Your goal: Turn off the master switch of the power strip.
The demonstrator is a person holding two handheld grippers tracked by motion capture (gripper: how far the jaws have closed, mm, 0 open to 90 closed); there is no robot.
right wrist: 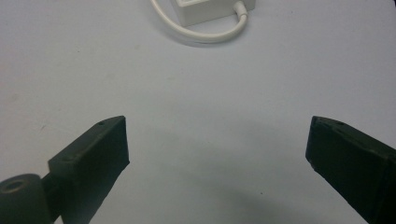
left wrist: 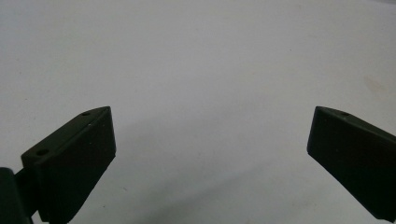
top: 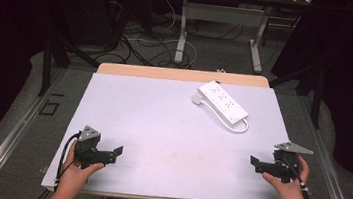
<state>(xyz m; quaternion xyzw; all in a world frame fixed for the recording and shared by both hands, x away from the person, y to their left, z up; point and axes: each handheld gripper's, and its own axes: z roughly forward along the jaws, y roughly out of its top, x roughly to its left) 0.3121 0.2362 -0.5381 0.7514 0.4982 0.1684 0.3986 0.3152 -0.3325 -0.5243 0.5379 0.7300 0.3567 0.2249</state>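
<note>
A white power strip (top: pixel 223 103) lies at the back right of the white table (top: pixel 161 128), its plug (top: pixel 196 99) beside its far end and its cable (top: pixel 239 127) looped at the near end. My left gripper (top: pixel 117 153) rests near the front left edge, open and empty; its two black jaws (left wrist: pixel 212 140) stand wide apart over bare table. My right gripper (top: pixel 254 162) sits near the front right edge, open and empty. In the right gripper view the jaws (right wrist: pixel 217 144) stand wide, with the strip's near end (right wrist: pixel 205 11) and its cable loop (right wrist: pixel 205 35) ahead.
Beyond the table's far edge the floor (top: pixel 135 44) holds tangled cables and the legs of another table (top: pixel 182 34). Dark curtains hang at both sides. A metal rail (top: pixel 15 131) runs along the left.
</note>
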